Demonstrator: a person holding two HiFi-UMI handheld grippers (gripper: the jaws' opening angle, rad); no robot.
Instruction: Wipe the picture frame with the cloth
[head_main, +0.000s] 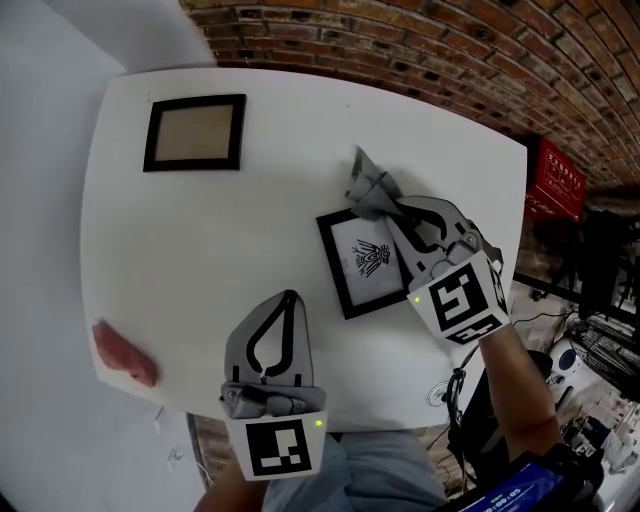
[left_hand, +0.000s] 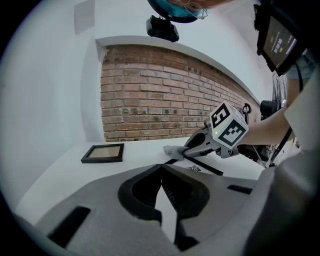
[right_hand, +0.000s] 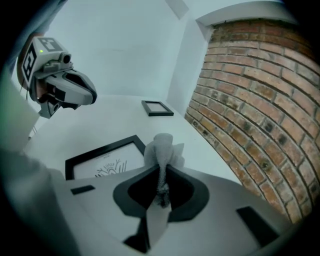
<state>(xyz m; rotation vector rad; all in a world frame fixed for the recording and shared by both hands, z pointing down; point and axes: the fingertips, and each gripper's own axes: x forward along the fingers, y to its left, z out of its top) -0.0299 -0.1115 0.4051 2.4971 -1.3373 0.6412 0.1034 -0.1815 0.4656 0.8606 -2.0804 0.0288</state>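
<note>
My right tool (head_main: 385, 207) pinches the grey cloth (head_main: 368, 186) at the far corner of the picture frame (head_main: 365, 262) on the white tabletop (head_main: 250, 230). My left tool (head_main: 289, 297) sits closed and empty nearby.

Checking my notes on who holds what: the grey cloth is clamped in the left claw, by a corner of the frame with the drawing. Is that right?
Not quite: the grey cloth is clamped in the right claw, not the left, as the right gripper view shows. It is indeed by a corner of the frame with the drawing. The left claw is shut on nothing.
</note>
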